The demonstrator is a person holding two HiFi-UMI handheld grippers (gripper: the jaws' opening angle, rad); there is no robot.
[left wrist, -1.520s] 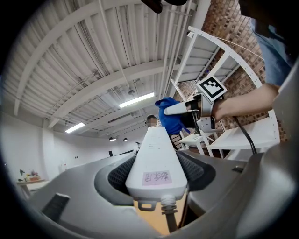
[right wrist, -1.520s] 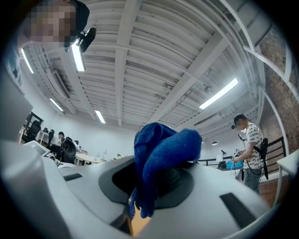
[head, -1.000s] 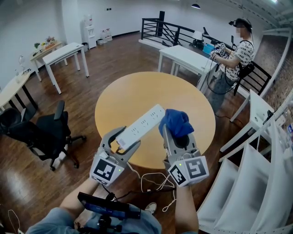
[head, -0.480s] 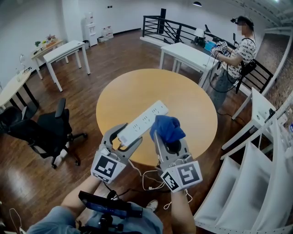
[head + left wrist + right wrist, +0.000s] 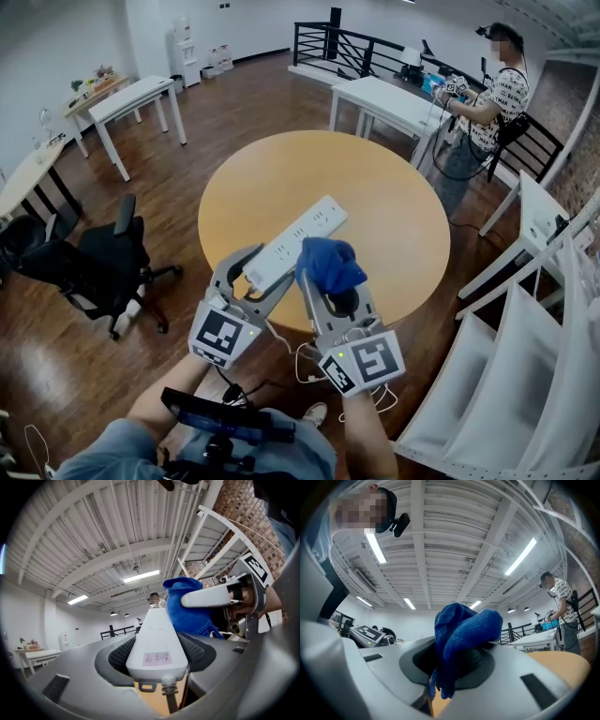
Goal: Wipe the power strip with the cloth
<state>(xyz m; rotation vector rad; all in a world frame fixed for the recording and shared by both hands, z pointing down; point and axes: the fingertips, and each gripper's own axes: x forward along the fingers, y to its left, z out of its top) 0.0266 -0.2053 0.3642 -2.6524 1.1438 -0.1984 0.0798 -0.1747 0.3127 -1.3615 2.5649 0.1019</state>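
A long white power strip (image 5: 295, 240) is held above the round wooden table (image 5: 394, 206), its cord end clamped in my left gripper (image 5: 251, 279). In the left gripper view the power strip (image 5: 157, 641) runs away between both jaws. My right gripper (image 5: 326, 281) is shut on a bunched blue cloth (image 5: 328, 262), which lies against the strip's right side near its lower half. The cloth (image 5: 459, 641) fills the jaws in the right gripper view, and the same cloth (image 5: 190, 606) shows beside the strip in the left gripper view.
The strip's white cord (image 5: 309, 361) hangs to the floor under the table edge. A black office chair (image 5: 89, 272) stands at the left. White desks (image 5: 131, 103) sit behind, and a person (image 5: 487, 103) stands at a white table at the back right.
My right gripper with the blue cloth has slid left and toward me along the power strip, from near its far half to its lower half. The left gripper has kept still.
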